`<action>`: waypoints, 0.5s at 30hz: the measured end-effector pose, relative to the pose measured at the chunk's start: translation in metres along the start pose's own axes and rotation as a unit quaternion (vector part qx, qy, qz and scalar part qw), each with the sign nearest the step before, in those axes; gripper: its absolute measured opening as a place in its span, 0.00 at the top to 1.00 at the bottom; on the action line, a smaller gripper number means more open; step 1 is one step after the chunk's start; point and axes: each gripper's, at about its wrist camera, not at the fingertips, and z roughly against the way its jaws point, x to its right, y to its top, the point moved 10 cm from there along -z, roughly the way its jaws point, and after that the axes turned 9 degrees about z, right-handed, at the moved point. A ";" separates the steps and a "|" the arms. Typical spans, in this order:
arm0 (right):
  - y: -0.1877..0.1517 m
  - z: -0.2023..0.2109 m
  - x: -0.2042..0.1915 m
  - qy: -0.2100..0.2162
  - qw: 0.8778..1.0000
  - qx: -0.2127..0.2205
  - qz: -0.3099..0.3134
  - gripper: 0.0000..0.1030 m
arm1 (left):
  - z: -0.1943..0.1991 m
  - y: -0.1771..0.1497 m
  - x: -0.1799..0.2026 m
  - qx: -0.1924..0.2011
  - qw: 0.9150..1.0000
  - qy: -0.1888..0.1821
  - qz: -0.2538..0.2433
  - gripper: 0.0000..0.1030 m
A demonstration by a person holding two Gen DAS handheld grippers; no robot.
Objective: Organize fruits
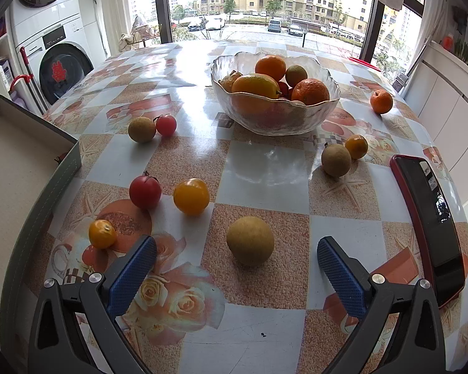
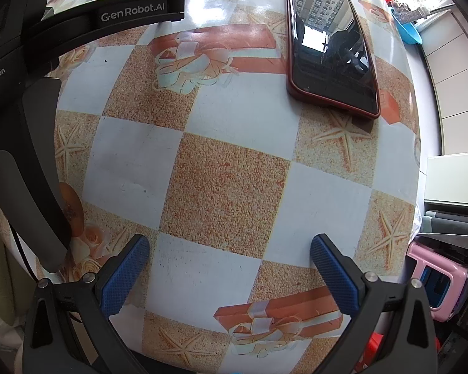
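Your left claw (image 1: pixel 237 268) is spread wide and holds nothing, with the tan round fruit (image 1: pixel 250 240) lying on the counter (image 1: pixel 265 168) just ahead, between the blue pads (image 1: pixel 134 275) but not touched by either. Your right claw (image 2: pixel 229 265) is also spread and empty, hovering over bare checks with no fruit near it.

The glass bowl (image 1: pixel 276 121) stands at the far middle, already heaped with oranges. Loose fruit is scattered: a red tomato (image 1: pixel 145 191) and a yellow one (image 1: pixel 191 196) to the near left, a small orange fruit (image 1: pixel 102 233) just beside your left pad, more by the bowl.

The round fruit will likely roll if one pad meets it first, so close evenly. Squeeze too hard and the soft tomatoes may split. The piled bowl could shed an orange if you drop fruit on top. Mind the red-cased phone (image 1: pixel 430 227) lying near the right edge; a swing of either claw could push it off.
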 end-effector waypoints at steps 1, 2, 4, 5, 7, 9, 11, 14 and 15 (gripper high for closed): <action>0.000 0.000 0.000 0.000 1.000 0.000 0.000 0.00 | 0.000 0.000 0.000 0.000 1.000 0.000 0.000 0.00; 0.001 0.000 0.000 -0.001 1.000 -0.001 0.000 0.00 | 0.000 0.000 0.000 0.000 1.000 0.000 0.000 0.00; -0.001 -0.001 0.001 -0.007 1.000 -0.009 0.000 0.00 | 0.000 0.000 0.000 0.000 1.000 0.000 0.000 0.00; -0.001 0.000 0.001 -0.008 1.000 -0.010 -0.001 0.00 | 0.000 0.000 0.000 0.000 1.000 0.000 0.000 0.00; -0.001 0.000 0.002 -0.012 1.000 -0.012 0.000 0.00 | 0.000 0.000 0.000 0.000 1.000 0.000 0.000 0.00; -0.001 -0.001 0.002 -0.015 1.000 -0.014 0.000 0.00 | 0.000 0.000 0.000 0.000 1.000 0.000 0.000 0.00; -0.003 -0.001 0.002 -0.016 1.000 -0.014 0.000 0.00 | 0.000 0.000 0.000 0.000 1.000 0.000 0.000 0.00; -0.002 -0.001 0.003 -0.017 1.000 -0.015 -0.001 0.00 | 0.000 0.000 0.000 0.000 1.000 0.000 0.000 0.00; -0.002 0.000 0.003 -0.018 1.000 -0.014 -0.001 0.00 | 0.000 0.000 0.000 0.000 1.000 0.000 0.000 0.00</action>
